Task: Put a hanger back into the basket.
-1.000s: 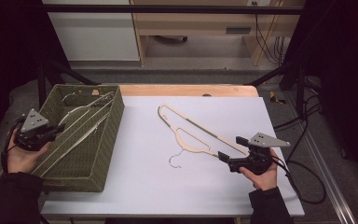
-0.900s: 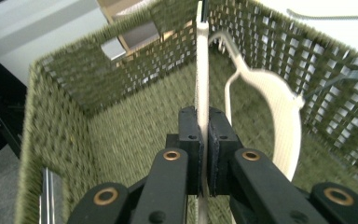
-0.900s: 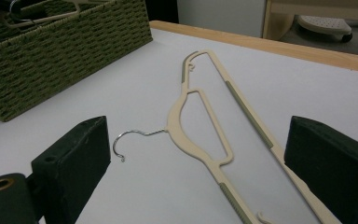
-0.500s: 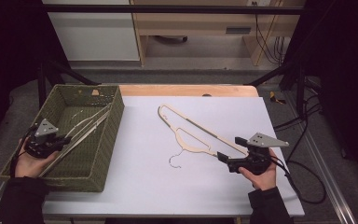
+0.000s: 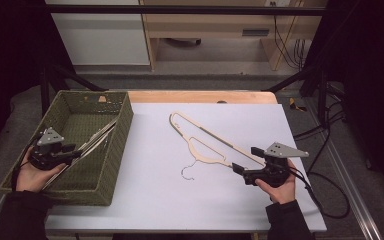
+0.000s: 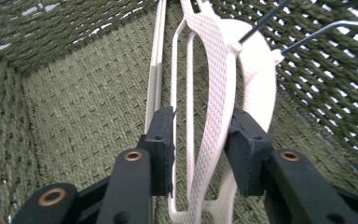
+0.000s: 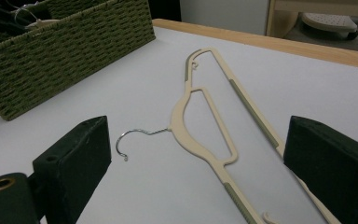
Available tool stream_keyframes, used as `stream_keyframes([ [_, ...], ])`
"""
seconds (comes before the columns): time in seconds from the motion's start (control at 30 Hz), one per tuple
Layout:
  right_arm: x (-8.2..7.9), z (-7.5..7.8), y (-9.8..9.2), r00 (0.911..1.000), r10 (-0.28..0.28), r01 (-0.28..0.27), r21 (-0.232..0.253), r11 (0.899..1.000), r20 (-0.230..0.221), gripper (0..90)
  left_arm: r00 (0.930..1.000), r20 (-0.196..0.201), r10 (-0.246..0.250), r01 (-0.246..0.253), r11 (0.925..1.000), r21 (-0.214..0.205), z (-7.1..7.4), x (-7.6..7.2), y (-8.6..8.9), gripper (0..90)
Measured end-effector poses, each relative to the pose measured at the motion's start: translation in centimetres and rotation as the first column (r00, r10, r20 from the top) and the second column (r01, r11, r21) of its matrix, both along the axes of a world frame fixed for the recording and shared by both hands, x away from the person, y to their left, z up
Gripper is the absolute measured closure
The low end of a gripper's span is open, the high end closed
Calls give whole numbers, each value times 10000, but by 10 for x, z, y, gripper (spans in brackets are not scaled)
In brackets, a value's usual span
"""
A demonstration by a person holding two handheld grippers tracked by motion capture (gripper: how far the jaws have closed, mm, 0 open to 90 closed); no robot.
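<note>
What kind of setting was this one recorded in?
Probably a lab or workshop recording station: a white-topped table inside a black metal frame, loose cables on the grey floor, and pale wooden furniture behind.

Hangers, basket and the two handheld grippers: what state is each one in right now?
Left gripper: jaws have just been opening; hangers in basket stand between them, grip let go.
Right gripper: open wide, holding nothing, low over the table.
Hanger on table: lying flat, hook toward the person.
Basket: upright, no lid, hangers propped inside against its wall.
Table: white top, bare beside the hanger.
</note>
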State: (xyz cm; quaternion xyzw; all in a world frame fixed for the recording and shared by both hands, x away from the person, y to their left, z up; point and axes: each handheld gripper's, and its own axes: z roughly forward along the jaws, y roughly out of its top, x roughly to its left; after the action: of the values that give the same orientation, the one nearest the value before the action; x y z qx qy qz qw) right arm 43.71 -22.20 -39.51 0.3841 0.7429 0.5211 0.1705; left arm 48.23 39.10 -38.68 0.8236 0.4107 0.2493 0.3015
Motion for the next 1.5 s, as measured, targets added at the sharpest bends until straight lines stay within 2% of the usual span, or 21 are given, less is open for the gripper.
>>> stream_keyframes([
  [0.13,0,0,-1,10000,-9,9,9,10000,9,81,9997,207,-122,126,9997,-226,6,-1,-2,557],
  [0.3,-1,1,-1,10000,0,0,62,10000,15,82,9943,1063,-29,116,9966,-812,23,-10,-8,521],
  [0.33,-1,1,-1,10000,-35,35,80,10000,22,82,9900,1408,42,105,9946,-1035,29,-14,-11,510],
  [0.43,-1,1,-1,10000,-47,47,105,9999,16,82,9812,1930,21,245,9905,-1355,38,-21,-19,490],
  [0.67,-1,2,-2,10000,-38,38,83,10000,48,82,9609,2765,-146,672,9810,-1818,56,-35,-49,398],
  [0.77,-2,3,-3,9999,-106,105,154,9998,69,82,9586,2827,-329,908,9767,-1944,61,-38,-62,346],
  [0.93,-2,5,-4,9998,-117,114,251,9996,128,82,9492,3103,-521,1343,9589,-2498,68,-44,-87,244],
  [1.03,-2,4,-4,9999,-100,97,215,9997,130,81,9462,3185,-576,1466,9535,-2632,67,-48,-104,178],
  [1.1,-2,4,-4,9999,-58,56,177,9998,120,81,9468,3134,-727,1603,9512,-2635,65,-49,-114,155],
  [1.4,-2,3,-4,9998,32,-34,85,10000,173,80,9469,3023,-1092,2035,9317,-3010,49,-49,-154,122],
  [1.5,-3,4,-4,9998,-8,5,147,9999,192,80,9478,2965,-1172,2105,9286,-3057,44,-48,-164,116],
])
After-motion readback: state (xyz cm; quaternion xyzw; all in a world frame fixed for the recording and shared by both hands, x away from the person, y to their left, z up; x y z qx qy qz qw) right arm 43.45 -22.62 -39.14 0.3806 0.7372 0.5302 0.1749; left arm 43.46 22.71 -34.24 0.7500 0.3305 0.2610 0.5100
